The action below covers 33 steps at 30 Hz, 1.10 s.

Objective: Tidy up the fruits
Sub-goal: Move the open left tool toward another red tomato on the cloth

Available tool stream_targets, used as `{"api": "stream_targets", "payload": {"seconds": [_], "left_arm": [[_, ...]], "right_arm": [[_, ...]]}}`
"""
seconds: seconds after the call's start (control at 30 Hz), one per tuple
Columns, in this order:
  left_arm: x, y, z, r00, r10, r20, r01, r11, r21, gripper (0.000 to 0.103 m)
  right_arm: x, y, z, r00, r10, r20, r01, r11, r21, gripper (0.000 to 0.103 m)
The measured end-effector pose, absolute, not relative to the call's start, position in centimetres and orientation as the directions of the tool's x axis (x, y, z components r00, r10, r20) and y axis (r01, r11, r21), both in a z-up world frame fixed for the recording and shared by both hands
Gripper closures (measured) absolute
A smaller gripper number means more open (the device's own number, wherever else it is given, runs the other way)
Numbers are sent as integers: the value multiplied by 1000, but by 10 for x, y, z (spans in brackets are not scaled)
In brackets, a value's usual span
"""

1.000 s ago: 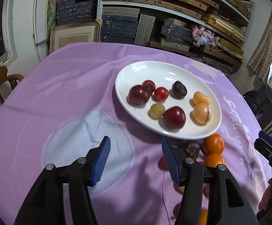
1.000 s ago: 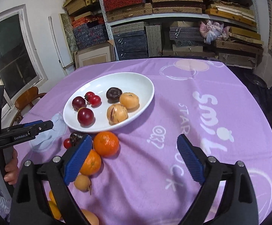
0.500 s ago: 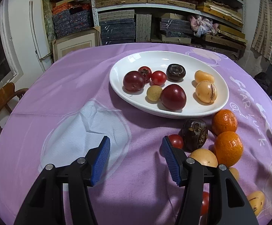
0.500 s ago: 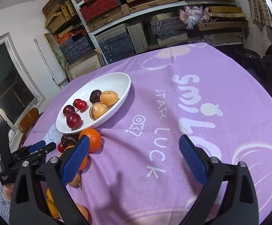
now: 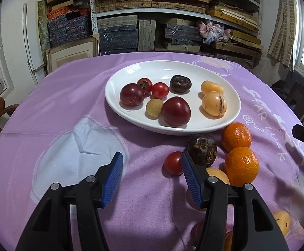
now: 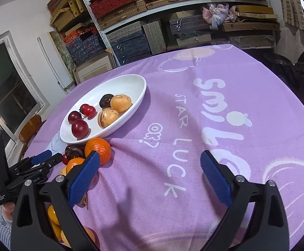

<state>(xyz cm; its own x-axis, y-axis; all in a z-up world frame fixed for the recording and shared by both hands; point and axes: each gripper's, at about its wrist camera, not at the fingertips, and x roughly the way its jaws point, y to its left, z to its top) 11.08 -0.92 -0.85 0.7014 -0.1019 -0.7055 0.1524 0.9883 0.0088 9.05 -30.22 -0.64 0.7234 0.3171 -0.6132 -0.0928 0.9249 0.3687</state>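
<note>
Left claw (image 5: 152, 173) half-open, empty | cherry tomato (image 5: 172, 163) just outside its right pad, not between | right claw (image 6: 149, 175) wide, empty, farther off | plate (image 5: 231, 113) beyond

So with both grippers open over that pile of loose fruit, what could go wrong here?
The left gripper has one finger right beside the small red tomato and could nudge it. The two oranges and the dark fruit sit tightly bunched against the plate, so grabbing one may roll its neighbours.

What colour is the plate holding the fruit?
White plate, plain and glossy; clearest in the left wrist view.
</note>
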Motion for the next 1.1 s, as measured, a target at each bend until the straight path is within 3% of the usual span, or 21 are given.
{"api": "stream_targets", "payload": {"seconds": [0.17,0.27,0.3,0.5,0.67,0.77,1.1], "left_arm": [[115,-18,-15,688,-90,-720,167,985,36,44],[122,-13,-16,679,-63,-731,137,990,42,27],[124,-12,-19,669,-38,-742,123,991,60,27],[124,24,-21,652,-14,-758,45,999,20,28],[116,34,-17,658,-106,-745,90,994,-62,33],[110,26,-17,653,-123,-747,130,990,-49,40],[53,28,-4,654,-150,-741,252,967,27,41]], "right_arm": [[92,-303,-7,720,320,-615,-95,924,370,8],[92,-303,-7,721,321,-614,-96,924,369,8],[92,-303,-7,721,321,-615,-96,924,370,8],[91,-304,-5,724,325,-609,-96,921,378,8],[89,-300,-4,721,326,-612,-103,923,370,8],[90,-301,-4,722,323,-612,-101,924,369,8],[92,-299,-8,711,328,-622,-104,924,369,8]]}}
